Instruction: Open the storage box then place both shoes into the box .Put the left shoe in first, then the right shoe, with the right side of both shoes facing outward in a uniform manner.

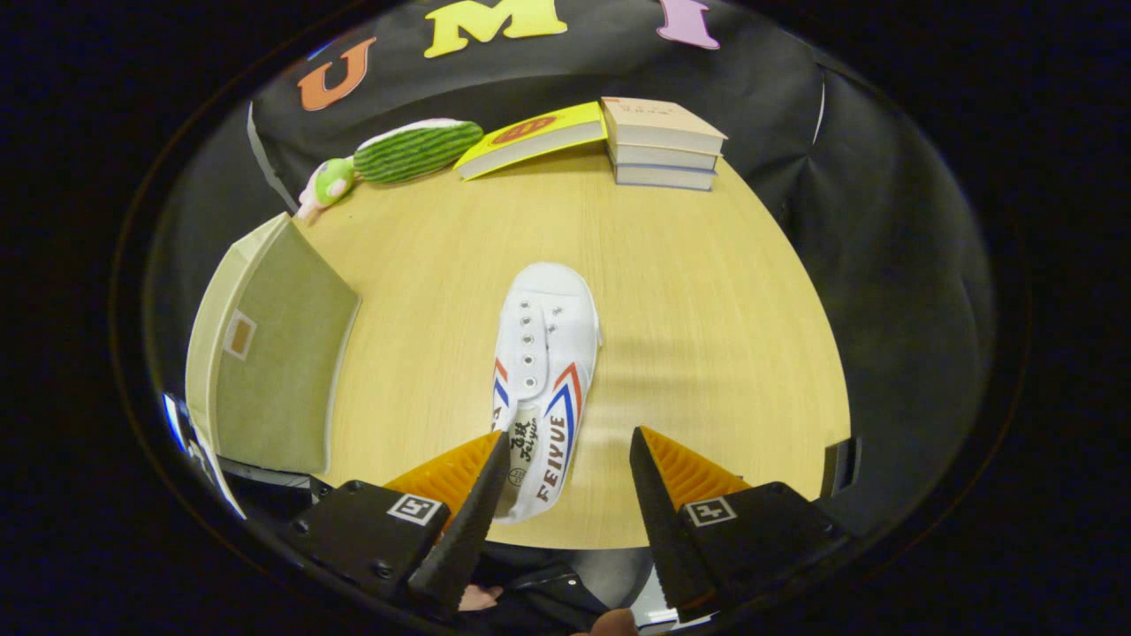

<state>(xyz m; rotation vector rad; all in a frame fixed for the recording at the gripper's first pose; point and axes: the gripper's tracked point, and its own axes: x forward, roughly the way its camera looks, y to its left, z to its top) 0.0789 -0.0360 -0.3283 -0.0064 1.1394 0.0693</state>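
Wooden desk (pixel 689 291): hand-held gripper (pixel 565 468) spread, empty, above shoe (pixel 543 371) heel. Looks light, soft canvas; best pinched at stiffer heel collar.

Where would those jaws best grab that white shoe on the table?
Probably at the heel collar, coming from above. The white shoe lies upright on the wooden table with its heel nearest the open gripper and its toe pointing away. The collar walls around the opening look narrow enough to pinch, one jaw on each side.
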